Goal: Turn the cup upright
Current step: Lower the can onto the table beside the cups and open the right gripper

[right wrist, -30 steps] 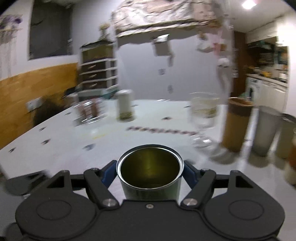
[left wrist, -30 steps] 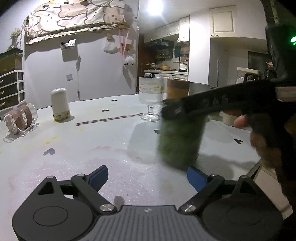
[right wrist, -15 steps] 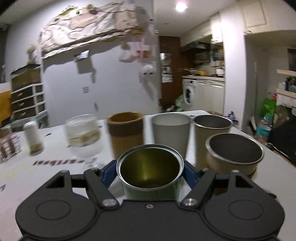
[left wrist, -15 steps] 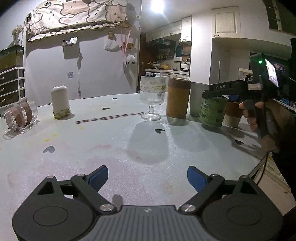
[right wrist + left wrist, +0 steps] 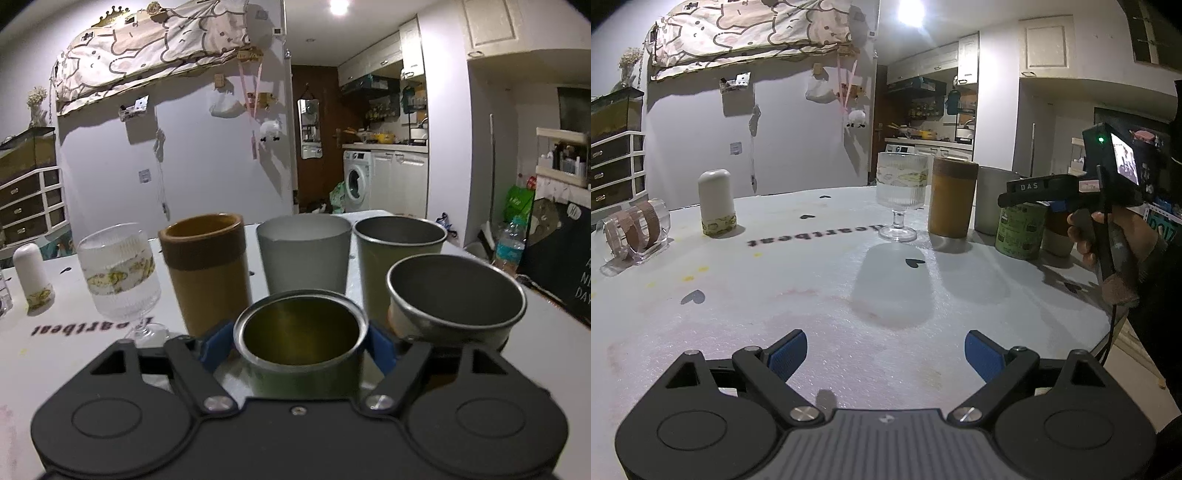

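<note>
**Item: green metal cup, upright, in grip**

Green cup [image 5: 301, 341]: mouth up, base on or just above the worktop [image 5: 812, 295]; at 6 o'clock of the cup row. Held at mid-wall by right gripper [image 5: 301, 345], pads [image 5: 214, 345] closed on both sides. Likely light, rigid, smooth-walled; may slip, so grip below rim. Left gripper [image 5: 886, 354]: spread wide, holding nothing.

Between the right gripper's [image 5: 301, 349] fingers, the green cup's [image 5: 301, 354] base is hidden behind the gripper body. Beyond the fingertips, the metal bowl [image 5: 456, 297] covers the steel cup's [image 5: 400, 243] lower half.
</note>
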